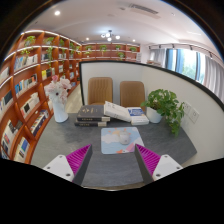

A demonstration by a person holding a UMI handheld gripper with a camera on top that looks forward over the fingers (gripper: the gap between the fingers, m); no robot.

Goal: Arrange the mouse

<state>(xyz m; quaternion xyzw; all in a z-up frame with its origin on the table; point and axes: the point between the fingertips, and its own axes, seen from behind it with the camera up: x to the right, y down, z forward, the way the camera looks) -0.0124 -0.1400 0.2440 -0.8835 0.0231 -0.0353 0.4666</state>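
Spanning bare table [165,140], gripper [112,160] open.

— What is seen of the tongs [109,160]?

— Only the two fingers are shown, one at either side, reaching forward from below. Nothing of a hand, wrist or arm is seen.

— How are the fingers set?

— They are held wide apart, with a broad gap left between them. The left fingertip [68,164] and the right one are kept at about the same height, and both are angled inward toward the tips.

— And the pads?

— A magenta pad [149,158] is borne on the inner face of each finger. Nothing is pressed between the pads, and nothing is touched by them.
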